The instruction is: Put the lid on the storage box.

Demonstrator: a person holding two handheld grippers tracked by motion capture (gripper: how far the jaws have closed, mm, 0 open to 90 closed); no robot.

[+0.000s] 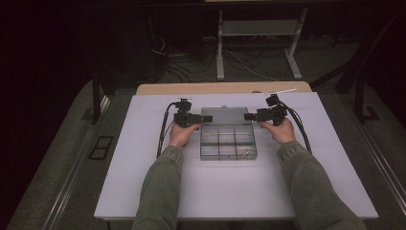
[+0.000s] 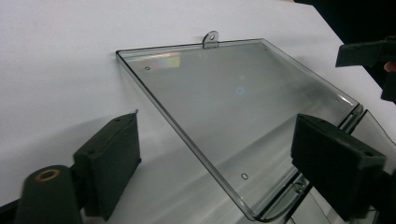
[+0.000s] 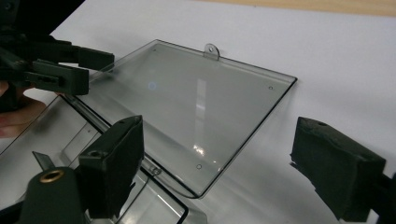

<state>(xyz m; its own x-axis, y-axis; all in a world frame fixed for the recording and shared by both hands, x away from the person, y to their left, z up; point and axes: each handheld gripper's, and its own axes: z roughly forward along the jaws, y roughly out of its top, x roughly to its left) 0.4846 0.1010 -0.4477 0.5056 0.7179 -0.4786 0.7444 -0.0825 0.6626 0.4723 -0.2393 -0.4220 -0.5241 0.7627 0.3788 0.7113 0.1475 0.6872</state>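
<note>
A clear plastic compartment box (image 1: 228,142) lies open at the middle of the white board. Its lid (image 1: 225,116) is folded back flat behind it, with a small hanging tab (image 2: 210,39) on its far edge. My left gripper (image 1: 207,118) reaches the lid's left end. It stands open (image 2: 219,135), one jaw over the bare board and the other over the hinge. My right gripper (image 1: 246,116) reaches the lid's right end, open as well (image 3: 222,140), and its jaws straddle the lid's near corner (image 3: 196,102) without touching it. Each gripper faces the other across the lid (image 2: 369,53) (image 3: 93,65).
The white board (image 1: 143,191) covers a wooden table whose far edge (image 1: 158,88) shows behind it. Black cables (image 1: 163,134) trail from both grippers along the board. Beyond the table are a dark floor, loose wires and a metal table frame (image 1: 220,48).
</note>
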